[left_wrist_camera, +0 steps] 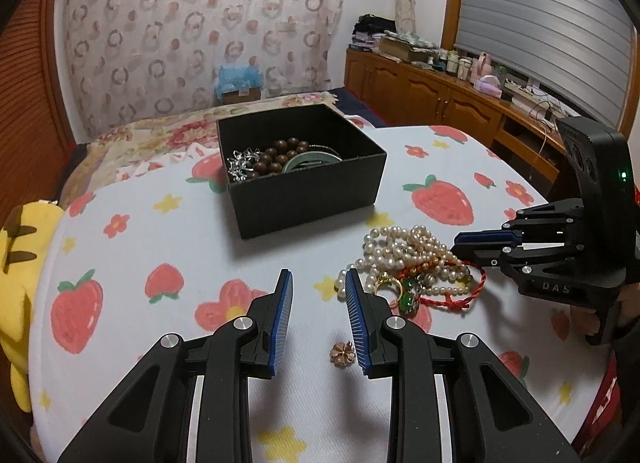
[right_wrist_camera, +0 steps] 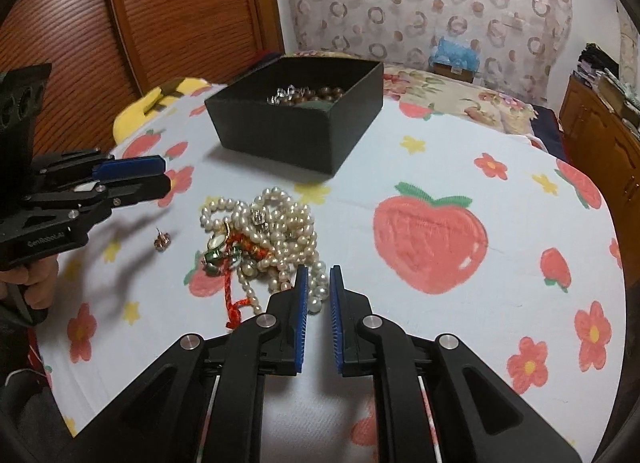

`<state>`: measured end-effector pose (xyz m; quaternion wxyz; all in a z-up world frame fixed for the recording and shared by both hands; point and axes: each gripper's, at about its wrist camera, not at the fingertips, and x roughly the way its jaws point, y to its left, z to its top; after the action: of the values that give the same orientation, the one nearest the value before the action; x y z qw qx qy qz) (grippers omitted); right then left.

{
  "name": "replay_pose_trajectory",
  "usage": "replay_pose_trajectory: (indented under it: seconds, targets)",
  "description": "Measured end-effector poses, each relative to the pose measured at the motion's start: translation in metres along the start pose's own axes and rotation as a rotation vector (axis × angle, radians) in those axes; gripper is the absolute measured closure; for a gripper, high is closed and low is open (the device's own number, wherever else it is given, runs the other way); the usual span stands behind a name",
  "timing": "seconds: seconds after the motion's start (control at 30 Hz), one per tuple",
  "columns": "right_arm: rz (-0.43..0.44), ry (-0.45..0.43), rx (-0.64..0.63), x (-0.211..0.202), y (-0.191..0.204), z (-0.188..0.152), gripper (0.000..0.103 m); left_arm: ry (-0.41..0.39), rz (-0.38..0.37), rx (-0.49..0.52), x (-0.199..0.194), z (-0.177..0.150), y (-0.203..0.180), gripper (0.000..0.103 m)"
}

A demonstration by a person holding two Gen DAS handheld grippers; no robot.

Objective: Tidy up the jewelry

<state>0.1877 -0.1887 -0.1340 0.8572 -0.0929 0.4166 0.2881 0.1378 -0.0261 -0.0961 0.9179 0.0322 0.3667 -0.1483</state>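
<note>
Jewelry pile (right_wrist_camera: 264,239) of pearls lies on my strawberry cloth (right_wrist_camera: 432,191) before the black box (right_wrist_camera: 296,119); my left gripper (left_wrist_camera: 319,317) gapes emptily near 1 loose earring (left_wrist_camera: 343,352), my right gripper (right_wrist_camera: 319,291) stands slightly parted at the pearls.

You have a tangled pile of pearl strands (left_wrist_camera: 408,259), red cord and green pendants near the open black box (left_wrist_camera: 300,167); 1 small flower earring (left_wrist_camera: 343,351) lies apart.

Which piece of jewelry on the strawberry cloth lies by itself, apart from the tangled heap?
The small rose-gold flower earring. It sits alone on the cloth, clear of the pearl pile, while the other pieces outside the black box are tangled together.
</note>
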Motion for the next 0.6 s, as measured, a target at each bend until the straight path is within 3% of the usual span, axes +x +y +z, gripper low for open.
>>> replay_pose_trajectory:
  seconds: [0.4,0.5,0.6]
  targets:
    - [-0.092,0.027,-0.036,0.003,-0.002,0.009,0.087,0.039,-0.005,0.019,0.012,-0.002,-0.008,0.075]
    - [-0.043,0.051,-0.048,0.01,-0.001,0.011,0.087,0.05,-0.004,0.032,0.016,-0.001,-0.012,0.073]
    - [-0.057,0.056,-0.065,0.011,-0.001,0.013,0.087,0.059,-0.004,0.047,0.02,0.002,-0.015,0.073]
